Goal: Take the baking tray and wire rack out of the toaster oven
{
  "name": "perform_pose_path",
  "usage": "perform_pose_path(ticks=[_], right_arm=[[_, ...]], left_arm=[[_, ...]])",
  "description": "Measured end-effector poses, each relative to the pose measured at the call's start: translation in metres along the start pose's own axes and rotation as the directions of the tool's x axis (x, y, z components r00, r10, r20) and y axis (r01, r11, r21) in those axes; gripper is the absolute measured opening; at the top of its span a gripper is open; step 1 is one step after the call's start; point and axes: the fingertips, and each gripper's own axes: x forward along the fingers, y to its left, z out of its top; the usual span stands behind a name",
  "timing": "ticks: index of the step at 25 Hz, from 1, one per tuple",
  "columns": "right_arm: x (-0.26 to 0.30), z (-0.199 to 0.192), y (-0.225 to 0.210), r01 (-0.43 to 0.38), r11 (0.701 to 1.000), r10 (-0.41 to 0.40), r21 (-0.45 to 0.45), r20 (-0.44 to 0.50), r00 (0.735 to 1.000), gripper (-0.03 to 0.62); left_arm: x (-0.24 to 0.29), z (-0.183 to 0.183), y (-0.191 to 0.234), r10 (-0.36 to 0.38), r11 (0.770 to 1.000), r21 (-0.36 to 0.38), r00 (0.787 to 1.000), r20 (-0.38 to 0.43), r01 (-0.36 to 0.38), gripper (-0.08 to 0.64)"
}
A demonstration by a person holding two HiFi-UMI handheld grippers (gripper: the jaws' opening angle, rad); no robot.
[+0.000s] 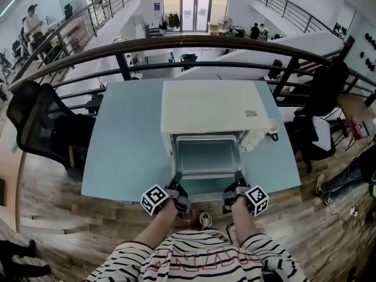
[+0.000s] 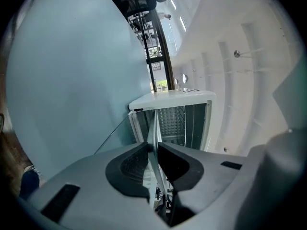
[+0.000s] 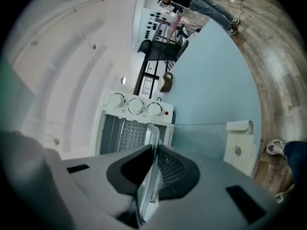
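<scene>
The baking tray [image 1: 205, 155] is sitting partway out of the toaster oven [image 1: 208, 107] on the desk [image 1: 126, 145], with the left hand-held gripper [image 1: 176, 184] and right hand-held gripper [image 1: 238, 183] each pinching its near rim. The step in hand is likely drawing the tray out; the next move is calling for a level, even pull, with the wire rack coming after.

Toaster oven [image 1: 211, 107]: white box, centre of head view, glass door [image 1: 205, 187] dropped open toward bottom edge. Three white knobs [image 3: 135, 106] in row on control panel, red lamp beside them.

Baking tray [image 1: 207, 156]: shallow, silvery-grey, rectangular, level. Sticks partly out of oven mouth, above open door. Near rim pinched at its left corner by left gripper [image 1: 175, 178], at its right corner by right gripper [image 1: 239, 178].
</scene>
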Motion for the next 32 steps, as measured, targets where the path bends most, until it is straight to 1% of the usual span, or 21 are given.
perform_pose_path(ticks=[8,15,19,24,32], right_arm=[[-0.052,-0.018,-0.015,0.000,1.000,-0.001,0.028,0.068,0.998,0.054],[-0.102,-0.053,-0.032,0.009,0.997,-0.019,0.074,0.139,0.990,0.054],[-0.122,-0.080,-0.033,0.001,0.997,-0.012,0.071,0.153,0.988,0.054],[-0.131,-0.122,-0.029,0.000,0.999,-0.006,0.049,0.127,0.992,0.054],[-0.124,-0.206,-0.015,-0.021,1.000,0.021,0.022,0.015,1.000,0.054]], left_arm=[[-0.036,-0.008,0.000,-0.033,0.998,0.049,0.996,-0.087,0.038,0.080],[-0.077,-0.002,0.006,-0.053,0.994,0.088,0.984,-0.169,0.069,0.080],[-0.105,0.007,0.017,-0.050,0.994,0.086,0.981,-0.190,0.067,0.080],[-0.143,0.034,0.034,-0.047,0.995,0.082,0.984,-0.169,0.062,0.080],[-0.205,0.098,0.055,-0.045,0.994,0.098,0.997,-0.067,0.051,0.080]])
